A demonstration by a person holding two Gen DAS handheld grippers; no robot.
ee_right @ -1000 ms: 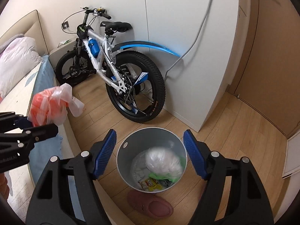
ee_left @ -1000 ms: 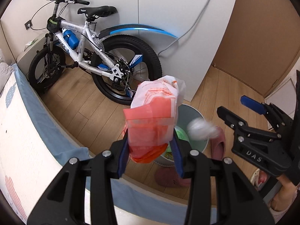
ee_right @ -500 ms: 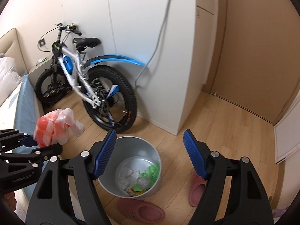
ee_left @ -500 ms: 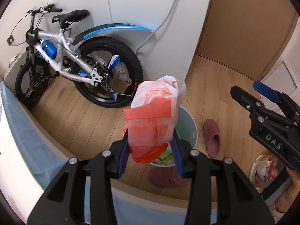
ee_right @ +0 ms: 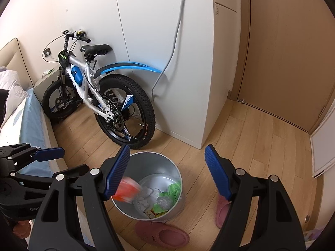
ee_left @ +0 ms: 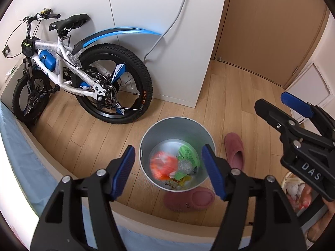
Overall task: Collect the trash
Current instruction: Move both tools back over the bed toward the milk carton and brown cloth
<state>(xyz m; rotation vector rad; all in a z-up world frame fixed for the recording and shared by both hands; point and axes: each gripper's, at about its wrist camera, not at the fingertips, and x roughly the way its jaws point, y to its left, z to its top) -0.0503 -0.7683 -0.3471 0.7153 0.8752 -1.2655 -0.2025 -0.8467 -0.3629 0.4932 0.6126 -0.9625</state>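
A grey metal trash bin [ee_left: 146,140] [ee_right: 178,171] stands on the wooden floor below both grippers. An orange and white plastic bag [ee_left: 163,165] [ee_right: 125,190], blurred by motion, is falling into the bin, onto green wrappers [ee_left: 187,156] and crumpled paper [ee_right: 146,196]. My left gripper [ee_left: 167,167] is open and empty above the bin; it also shows at the left of the right wrist view [ee_right: 45,159]. My right gripper [ee_right: 165,173] is open and empty above the bin; it shows at the right of the left wrist view [ee_left: 293,113].
A white and blue bicycle [ee_left: 69,77] [ee_right: 98,102] leans against a white wardrobe [ee_right: 167,52]. Pink slippers [ee_left: 188,197] [ee_left: 234,148] lie beside the bin. A bed with a blue sheet [ee_left: 12,159] is at the left. A brown door [ee_right: 289,52] is at the right.
My left gripper has opened and let go of the orange and white bag, which now drops into the bin. The right gripper stays open above the bin.
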